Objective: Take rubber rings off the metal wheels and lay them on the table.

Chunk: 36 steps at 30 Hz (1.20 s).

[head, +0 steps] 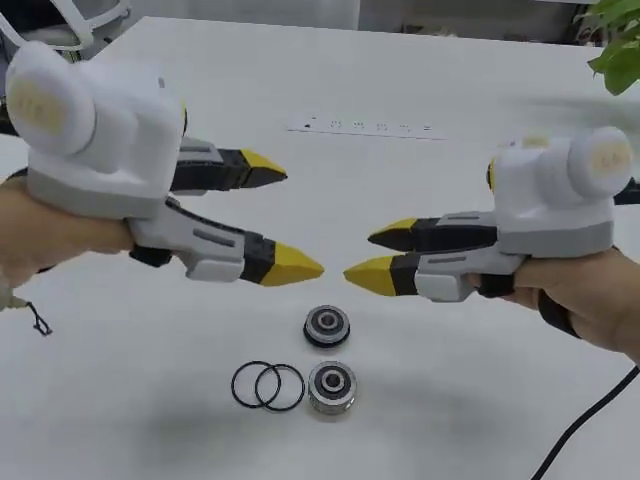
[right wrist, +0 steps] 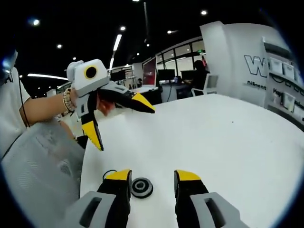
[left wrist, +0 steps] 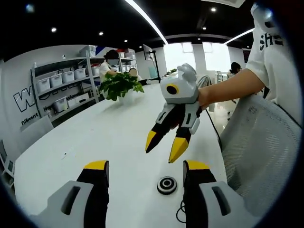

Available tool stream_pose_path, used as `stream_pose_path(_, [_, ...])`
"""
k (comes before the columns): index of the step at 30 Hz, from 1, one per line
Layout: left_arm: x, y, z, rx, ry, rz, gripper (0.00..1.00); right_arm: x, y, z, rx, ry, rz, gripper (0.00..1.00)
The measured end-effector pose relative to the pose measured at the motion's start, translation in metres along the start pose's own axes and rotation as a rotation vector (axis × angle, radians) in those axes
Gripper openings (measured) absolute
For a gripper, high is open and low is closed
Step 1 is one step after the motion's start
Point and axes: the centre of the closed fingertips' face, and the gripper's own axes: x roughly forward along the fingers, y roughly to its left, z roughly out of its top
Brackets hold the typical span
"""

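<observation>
The table [head: 450,90] is smooth, matt white with a faint sheen. The bare wheel [head: 331,388] shows bright polished metal around a darker hub. Just behind the bare wheel, the second wheel [head: 327,326] wears a dull black rubber band. Just left of the bare wheel lie two thin rings [head: 268,386] of matt black rubber. Beyond the bare wheel, the left gripper [head: 303,222] and right gripper [head: 358,255] are smooth matt plastic, with white and grey shells and yellow tips.

A green leafy potted plant [left wrist: 118,85] stands near grey metal shelving [left wrist: 34,97] carrying white plastic storage bins [left wrist: 61,77]. A thin black cable [head: 585,425] curves at the head view's lower right. A white mesh chair back [left wrist: 261,142] stands close by.
</observation>
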Motion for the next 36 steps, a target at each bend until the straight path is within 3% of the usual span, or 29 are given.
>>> stream_pose_path(6, [0.011,-0.005,-0.022,-0.010,0.032,0.010,0.51,0.008,0.005,-0.028,-0.013,0.072,0.023,0.31])
stream_pose_path(9, [0.019,-0.006,-0.028,-0.020,0.041,0.013,0.47,0.010,0.004,-0.032,-0.014,0.081,0.017,0.30])
stream_pose_path(12, [0.026,-0.014,-0.033,-0.008,0.044,-0.016,0.41,0.011,0.005,-0.039,-0.024,0.102,0.009,0.30])
stream_pose_path(17, [0.038,-0.026,-0.050,-0.002,0.095,-0.044,0.38,0.014,0.008,-0.047,-0.040,0.129,0.015,0.28])
stream_pose_path(21, [0.045,-0.033,-0.060,-0.005,0.120,-0.060,0.26,0.017,0.010,-0.054,-0.050,0.153,0.026,0.27])
stream_pose_path(36, [0.050,-0.032,-0.076,-0.059,0.146,-0.056,0.12,0.024,0.016,-0.057,-0.078,0.177,0.043,0.24])
